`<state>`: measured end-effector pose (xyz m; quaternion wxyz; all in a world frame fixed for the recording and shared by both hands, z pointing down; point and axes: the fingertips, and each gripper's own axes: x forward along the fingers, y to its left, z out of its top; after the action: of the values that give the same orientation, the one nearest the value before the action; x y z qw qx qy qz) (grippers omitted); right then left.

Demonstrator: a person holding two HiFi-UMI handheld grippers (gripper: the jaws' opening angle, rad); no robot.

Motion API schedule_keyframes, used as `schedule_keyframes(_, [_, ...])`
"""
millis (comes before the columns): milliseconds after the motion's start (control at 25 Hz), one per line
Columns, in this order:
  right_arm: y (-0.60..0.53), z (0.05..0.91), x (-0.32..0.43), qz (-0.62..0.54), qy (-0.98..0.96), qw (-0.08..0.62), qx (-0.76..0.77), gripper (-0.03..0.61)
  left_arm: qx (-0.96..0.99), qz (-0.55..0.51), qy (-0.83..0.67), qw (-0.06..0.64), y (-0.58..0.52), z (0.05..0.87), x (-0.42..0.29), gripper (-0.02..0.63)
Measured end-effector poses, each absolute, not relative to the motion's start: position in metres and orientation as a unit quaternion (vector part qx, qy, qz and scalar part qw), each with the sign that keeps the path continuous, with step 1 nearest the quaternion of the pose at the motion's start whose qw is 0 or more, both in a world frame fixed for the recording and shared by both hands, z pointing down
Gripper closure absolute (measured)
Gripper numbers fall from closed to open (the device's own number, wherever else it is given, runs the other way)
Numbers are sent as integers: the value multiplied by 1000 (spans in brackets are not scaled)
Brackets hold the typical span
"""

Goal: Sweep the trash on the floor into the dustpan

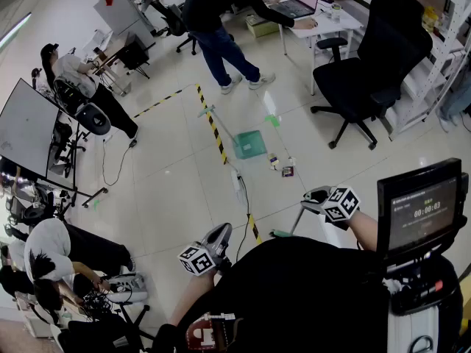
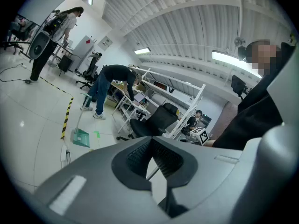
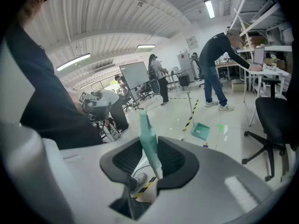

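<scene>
The right gripper is closed on the broom handle, probably for sweeping; left gripper closed, empty. Dustpan stands near trash.

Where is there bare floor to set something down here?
Bare floor lies left of the striped tape, and between the dustpan and the office chair. Crowded: trash and power strip near the dustpan.

Left tool low by body, jaws together — right tool forward, jaws clamped on broom handle.
</scene>
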<state>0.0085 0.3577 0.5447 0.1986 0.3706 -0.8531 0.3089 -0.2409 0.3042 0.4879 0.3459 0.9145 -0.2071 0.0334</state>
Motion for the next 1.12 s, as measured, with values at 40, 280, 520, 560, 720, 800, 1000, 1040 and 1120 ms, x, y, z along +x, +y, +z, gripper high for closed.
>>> schedule_keyframes(40, [357,546,9,308,-853,198,371,483,914,35,-208,346,306,488,-240,620])
schedule_keyframes(280, [352,545,18,305,-856,184,374,483,913,21,-217,346,312,496,-231,620])
schedule_keyframes(520, [338,540,52,309,-849,169,393,483,913,28,-201,353,306,504,-203,620])
schedule_keyframes(560, [336,537,57,311,-848,167,396,483,914,29,-198,354,303,502,-198,620])
schedule_keyframes(720, [327,527,60,311,-839,170,414,483,915,25,-178,362,286,502,-194,620])
schedule_keyframes(800, [308,528,68,312,-834,173,421,483,914,24,-165,369,265,510,-183,620])
schedule_keyframes(1000, [247,529,83,318,-815,187,447,483,909,14,-134,394,192,534,-167,620])
schedule_keyframes(1040, [231,529,79,320,-810,189,453,483,909,15,-127,396,174,538,-170,620])
schedule_keyframes(1120, [192,527,72,325,-802,191,463,483,913,16,-112,391,132,542,-179,620])
